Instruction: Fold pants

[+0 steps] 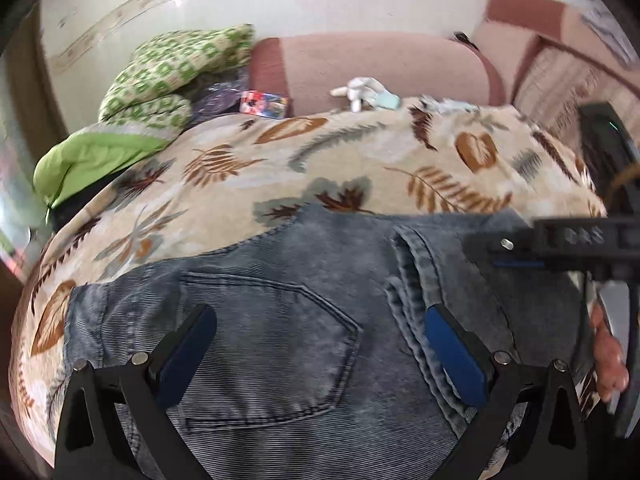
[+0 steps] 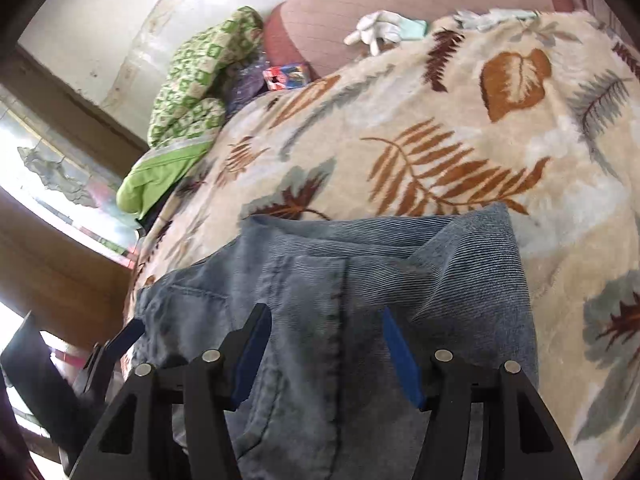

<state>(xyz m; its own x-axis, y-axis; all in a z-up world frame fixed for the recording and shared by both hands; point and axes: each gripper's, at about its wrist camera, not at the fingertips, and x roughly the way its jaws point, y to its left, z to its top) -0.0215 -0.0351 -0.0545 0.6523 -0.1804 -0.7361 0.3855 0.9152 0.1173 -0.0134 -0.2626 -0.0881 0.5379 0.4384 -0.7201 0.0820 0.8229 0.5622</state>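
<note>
Grey-blue denim pants (image 1: 280,320) lie on a beige leaf-print blanket (image 1: 360,168), folded to a broad block with a back pocket facing up. My left gripper (image 1: 320,312) hovers over that pocket, jaws wide open, nothing pinched between its blue pads. In the right wrist view the pants (image 2: 460,272) show a folded upper edge and a long seam. My right gripper (image 2: 326,320) stands open astride that seam, pads clear of the cloth. The right gripper (image 1: 560,240) also shows in the left wrist view over the pants' right end, with a hand (image 1: 608,352) below it. The left gripper (image 2: 120,340) shows at the pants' left end.
A green patterned quilt (image 1: 160,80) is piled at the far left of the bed. Behind the blanket (image 2: 440,128) are a pink headboard (image 1: 380,64), a white glove-like thing (image 1: 360,90) and a small coloured box (image 1: 264,102). A wooden frame (image 2: 60,272) stands at the left.
</note>
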